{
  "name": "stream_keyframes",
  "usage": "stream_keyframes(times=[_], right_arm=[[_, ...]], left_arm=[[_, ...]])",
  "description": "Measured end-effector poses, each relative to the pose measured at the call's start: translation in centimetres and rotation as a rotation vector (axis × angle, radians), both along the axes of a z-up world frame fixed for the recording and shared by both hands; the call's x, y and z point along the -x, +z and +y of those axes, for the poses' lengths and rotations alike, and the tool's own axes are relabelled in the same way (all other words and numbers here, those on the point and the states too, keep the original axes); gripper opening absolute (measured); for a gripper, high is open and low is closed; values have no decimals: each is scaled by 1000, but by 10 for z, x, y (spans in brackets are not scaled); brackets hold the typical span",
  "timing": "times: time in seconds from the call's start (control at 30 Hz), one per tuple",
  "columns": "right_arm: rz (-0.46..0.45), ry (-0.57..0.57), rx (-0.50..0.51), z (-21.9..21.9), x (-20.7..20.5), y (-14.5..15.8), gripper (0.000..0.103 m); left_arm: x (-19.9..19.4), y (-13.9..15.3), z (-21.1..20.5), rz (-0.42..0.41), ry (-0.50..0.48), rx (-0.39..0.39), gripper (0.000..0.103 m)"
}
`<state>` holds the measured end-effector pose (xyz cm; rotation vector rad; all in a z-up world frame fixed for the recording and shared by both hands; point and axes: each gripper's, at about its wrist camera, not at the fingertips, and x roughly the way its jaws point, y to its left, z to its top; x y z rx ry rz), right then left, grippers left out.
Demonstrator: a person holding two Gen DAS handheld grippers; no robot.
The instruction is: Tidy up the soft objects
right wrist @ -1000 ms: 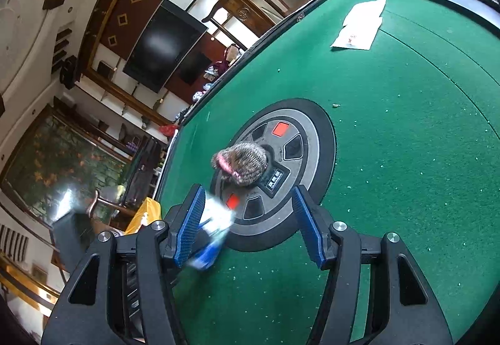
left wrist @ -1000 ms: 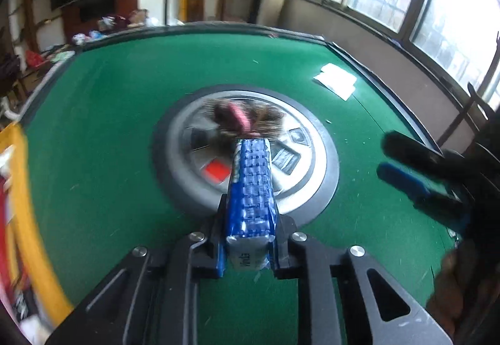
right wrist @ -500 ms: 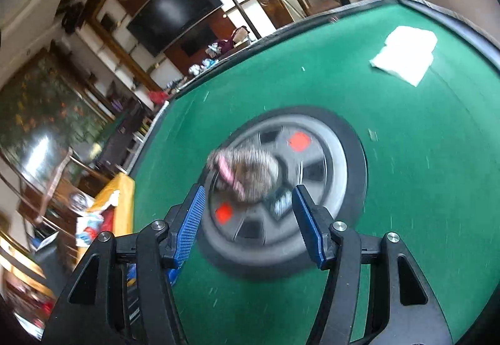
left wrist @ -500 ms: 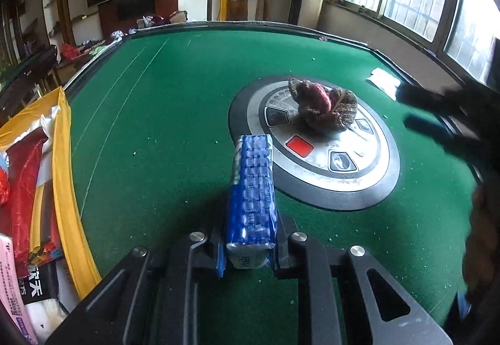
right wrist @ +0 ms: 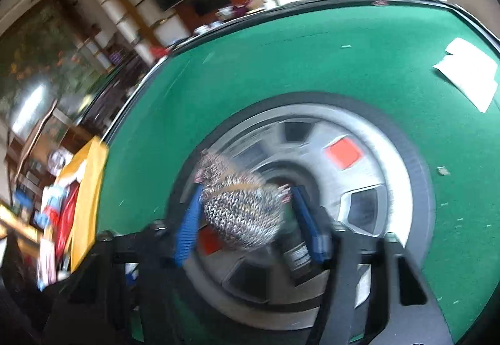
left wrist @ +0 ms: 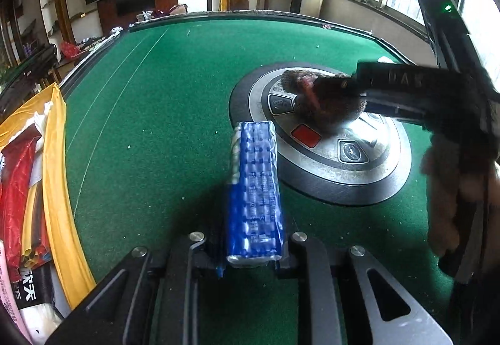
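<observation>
Knitted pouch (right wrist: 242, 207) bracketed between closing right gripper (right wrist: 247, 213) jaws, squeeze to be centred; left gripper (left wrist: 250, 254) jaws clamped on blue tissue pack (left wrist: 254, 195).

L gripper (left wrist: 253, 254), black two-finger tool, clamped tight on blue plastic-wrapped tissue pack (left wrist: 254, 188). R gripper (right wrist: 247, 213), blue-padded, angled down, jaws closing around knitted brown-white pouch (right wrist: 240, 207).

Green felt table (left wrist: 175, 101) bears knitted pouch (right wrist: 243, 207) (on its round hub (left wrist: 331, 169)).

Right tool (right wrist: 247, 213) now straddles pouch (right wrist: 242, 207).
</observation>
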<state>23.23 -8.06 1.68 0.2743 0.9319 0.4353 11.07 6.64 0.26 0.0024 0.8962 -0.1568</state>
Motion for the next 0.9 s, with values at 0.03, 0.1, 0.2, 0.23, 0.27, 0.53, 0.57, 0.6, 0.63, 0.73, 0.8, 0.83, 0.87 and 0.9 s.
stream_keyframes(times=[0.03,0.1,0.2,0.23,0.27,0.53,0.57,0.6,0.63,0.73,0.8,0.83,0.87,0.9], right_arm=[[-12,-10,46,6,7,3,46],[-29,-13,92,13,20,9,45],[-46,-45,105,10,44,18,45],[-46,-61,96,6,54,20,45],[-44,-64,87,4,59,21,45],[-152,-83,94,5,113,38,46],[-170,-80,109,10,117,40,46],[-181,-78,123,14,119,42,46],[-192,-75,139,17,122,42,46],[-198,-70,147,23,123,42,46],[-198,-76,149,22,124,42,46],[-197,-77,147,21,124,42,46],[-196,-80,143,20,124,42,46],[-196,-83,144,20,124,41,46]], left_arm=[[-1,0,1,0,-1,-3,20],[-1,1,1,-2,-2,-6,20],[1,2,1,-5,-2,-5,20],[2,2,1,-8,0,-7,20],[2,3,0,-11,0,-12,20],[16,13,-7,-100,11,-82,20],[17,14,-7,-111,12,-90,20],[18,15,-7,-121,11,-91,20],[20,17,-8,-133,12,-96,20],[22,18,-10,-149,14,-111,20],[23,19,-11,-155,13,-115,20],[23,19,-11,-158,13,-121,20],[23,20,-12,-159,13,-121,20],[24,20,-13,-161,12,-122,20]])
